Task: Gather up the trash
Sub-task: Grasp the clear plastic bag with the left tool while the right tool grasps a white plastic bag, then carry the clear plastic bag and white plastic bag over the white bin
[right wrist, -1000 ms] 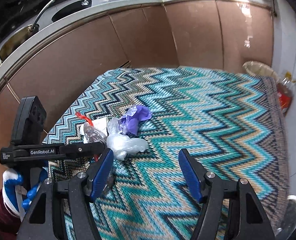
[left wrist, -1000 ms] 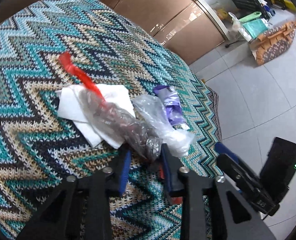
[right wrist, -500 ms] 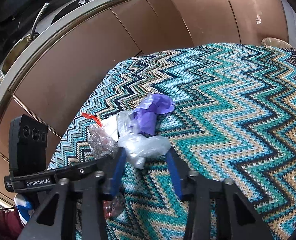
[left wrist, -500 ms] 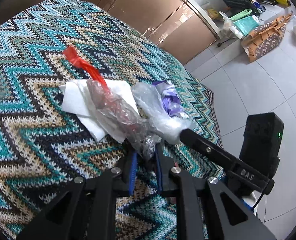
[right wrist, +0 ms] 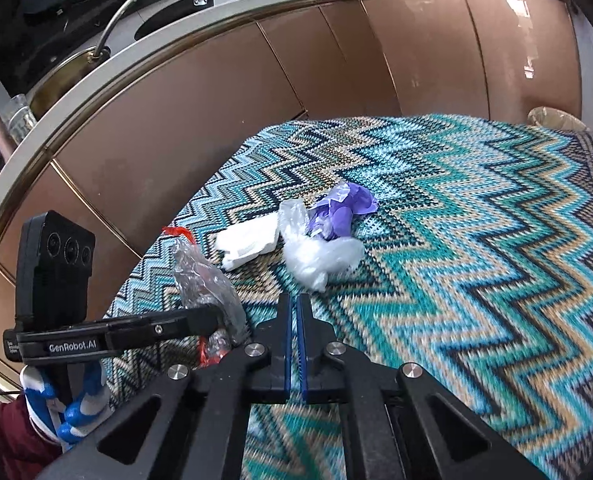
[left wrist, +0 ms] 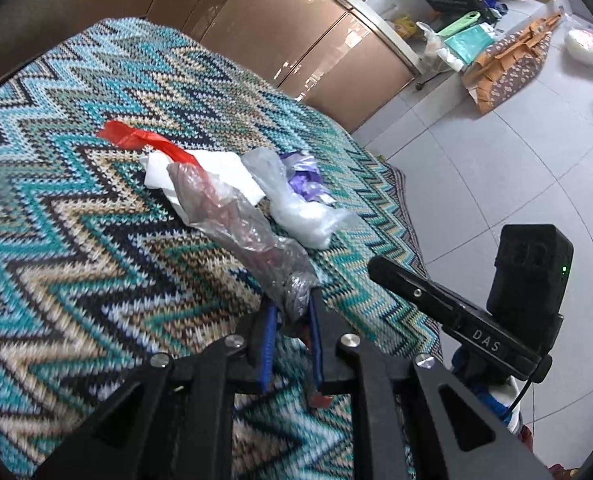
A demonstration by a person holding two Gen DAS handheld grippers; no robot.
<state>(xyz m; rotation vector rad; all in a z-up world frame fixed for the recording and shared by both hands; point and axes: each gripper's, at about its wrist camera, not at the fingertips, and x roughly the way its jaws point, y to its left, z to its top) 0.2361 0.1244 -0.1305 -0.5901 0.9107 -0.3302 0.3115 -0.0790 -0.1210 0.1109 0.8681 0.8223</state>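
My left gripper [left wrist: 290, 312] has its blue-padded fingers [left wrist: 267, 332] closed on the bunched near end of a crinkled clear plastic wrapper [left wrist: 240, 232]. The wrapper's long axis runs away from those fingers toward the far left, ending in a red strip [left wrist: 144, 140] that points the same way and lies on the zigzag-knit cloth [left wrist: 64, 240] covering the bench. The wrapper's far half rests over a white paper napkin [left wrist: 224, 170]; its near end is raised off the cloth at the fingers.

Just to the right of the wrapper lies a crumpled clear plastic bag [left wrist: 296, 208], touching the napkin, and just behind that bag sits a purple glove [left wrist: 304, 178], partly tucked under it.

My right gripper [right wrist: 294, 312] hangs low over the cloth just short of the clear bag, its fingers [right wrist: 285, 344] drawn almost together with only a thin slit between them and nothing in it. It points at the bag's near tip, apart from it. From the right wrist view my left hand [right wrist: 68, 400] in a blue and white glove holds its gripper level, reaching in from the left edge of the cloth.

Beyond the cloth stand brown cabinet fronts [right wrist: 336, 64], well apart from the wrapper.
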